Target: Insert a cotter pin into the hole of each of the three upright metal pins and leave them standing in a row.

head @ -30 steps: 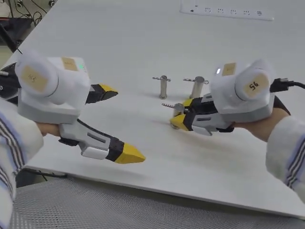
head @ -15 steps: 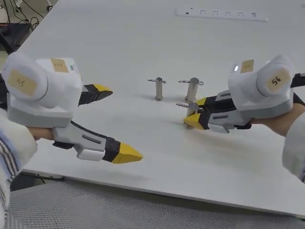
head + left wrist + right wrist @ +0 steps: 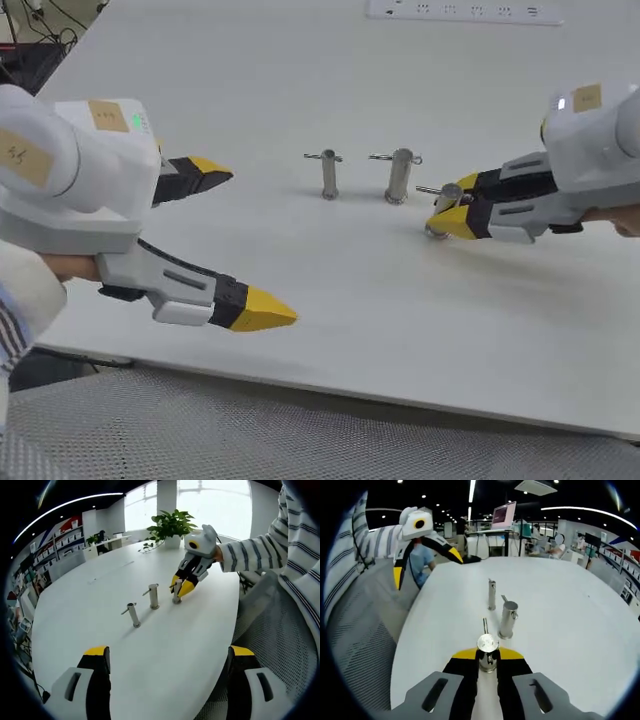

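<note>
The left gripper (image 3: 248, 243) hangs over the near part of the table (image 3: 300, 80) with its jaws spread wide and nothing between them. It is probably held back there to leave the other tool room. Well ahead of its jaws, off to their right, the first metal pin (image 3: 329, 175) stands upright with the first cotter pin (image 3: 316, 157) passed crosswise through the hole near its top. Just beside it, nearer the other tool, the thicker second metal pin (image 3: 399, 177) stands the same way and carries the second cotter pin (image 3: 383, 158). The third metal pin (image 3: 441, 205) sits between the jaws of the right gripper (image 3: 452, 205), which are closed on its shaft below the head. The third cotter pin (image 3: 428, 189) pokes out of it toward the second metal pin. In the right gripper view the other two stand almost straight ahead of the jaws, so the grip looks meant to line this one up as the end of the row. Whether its foot bears on the table cannot be told. Letting go will need care, since a slightly leaning pin could topple.
</note>
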Available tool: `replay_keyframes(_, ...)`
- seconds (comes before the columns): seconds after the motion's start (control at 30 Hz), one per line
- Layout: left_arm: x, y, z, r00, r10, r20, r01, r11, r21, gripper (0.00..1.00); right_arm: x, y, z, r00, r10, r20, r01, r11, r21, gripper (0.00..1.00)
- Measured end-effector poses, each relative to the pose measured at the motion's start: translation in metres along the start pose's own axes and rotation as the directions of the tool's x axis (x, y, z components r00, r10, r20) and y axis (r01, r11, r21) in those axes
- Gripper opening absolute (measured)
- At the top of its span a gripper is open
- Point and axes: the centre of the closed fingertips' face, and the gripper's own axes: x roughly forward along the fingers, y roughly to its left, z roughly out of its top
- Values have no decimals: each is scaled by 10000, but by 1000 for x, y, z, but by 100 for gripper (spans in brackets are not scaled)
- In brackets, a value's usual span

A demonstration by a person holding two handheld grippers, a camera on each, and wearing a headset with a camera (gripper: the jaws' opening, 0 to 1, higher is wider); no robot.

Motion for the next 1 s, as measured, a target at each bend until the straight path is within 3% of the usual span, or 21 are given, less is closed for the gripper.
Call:
replay_keyframes(0.57, -5, 0, -3, 9995, 263, -163, -267, 9992, -295, 98, -14, -31, -12, 9998, 40, -201, -47, 9994, -328, 13)
replay_keyframes(1.0, -10, 0, -10, 9980, 483, -410, -500, 9979, -412, 97, -15, -31, -8, 9975, 701, -54, -703, 9948, -733, 13)
